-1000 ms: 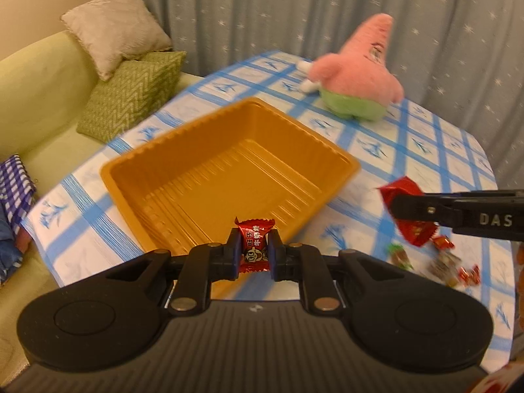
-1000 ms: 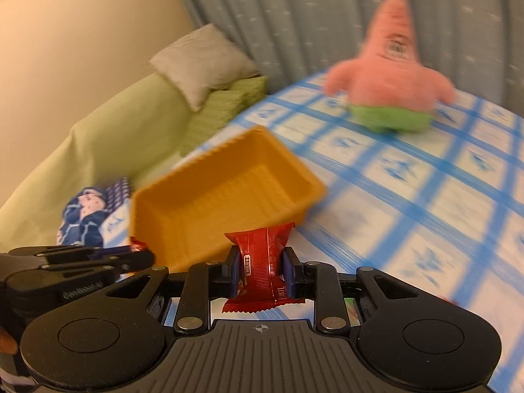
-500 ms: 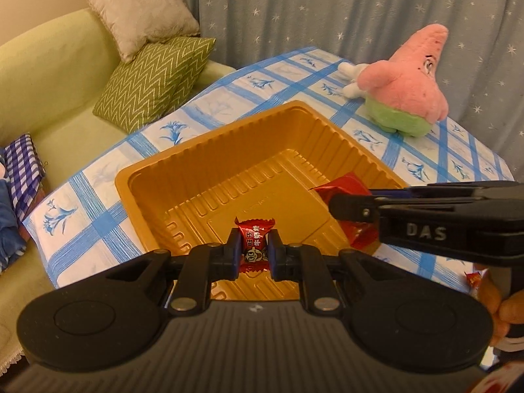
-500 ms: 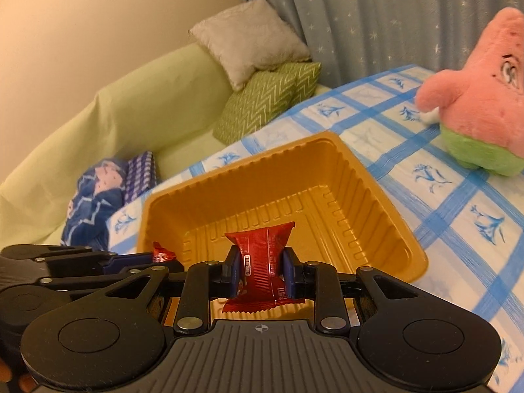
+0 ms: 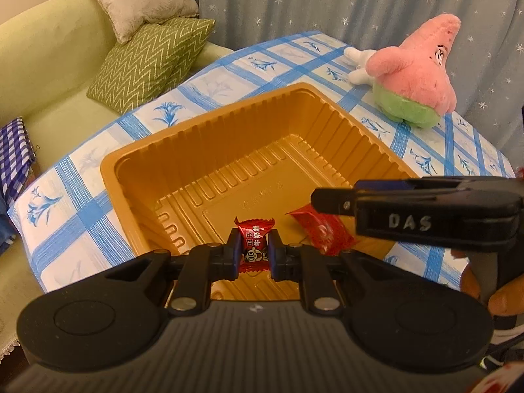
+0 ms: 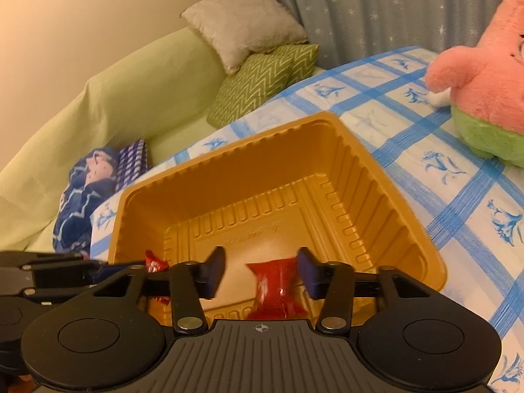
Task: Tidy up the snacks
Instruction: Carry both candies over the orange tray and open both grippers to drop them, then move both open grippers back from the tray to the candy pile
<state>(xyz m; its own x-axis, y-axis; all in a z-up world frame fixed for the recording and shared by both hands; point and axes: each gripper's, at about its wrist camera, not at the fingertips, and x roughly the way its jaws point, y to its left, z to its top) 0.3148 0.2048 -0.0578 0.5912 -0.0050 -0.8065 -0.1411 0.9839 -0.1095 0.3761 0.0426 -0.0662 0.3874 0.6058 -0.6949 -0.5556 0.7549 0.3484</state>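
Left claw [image 5: 254,251] pinches a light, crinkly candy [image 5: 254,245] mid-body over the tray [image 5: 137,160]; right claw [image 6: 262,275] opening, its red packet [image 6: 275,290] loose between the jaws.

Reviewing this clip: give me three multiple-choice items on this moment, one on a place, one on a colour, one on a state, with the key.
1. Where does the plush toy sit?
A. inside the tray
B. on the tablecloth beyond the tray
C. on the sofa

2. What colour is the tray?
A. golden orange
B. blue
C. white

3. How does the left gripper stand?
A. wide open and empty
B. shut on a small red candy
C. shut on a cushion

Key:
1 B, it rests on the blue-checked tablecloth past the tray's far corner.
2 A, its ribbed walls are golden orange.
3 B, its pads press the small red candy. The right gripper is opening, the red snack pack loose between its jaws.
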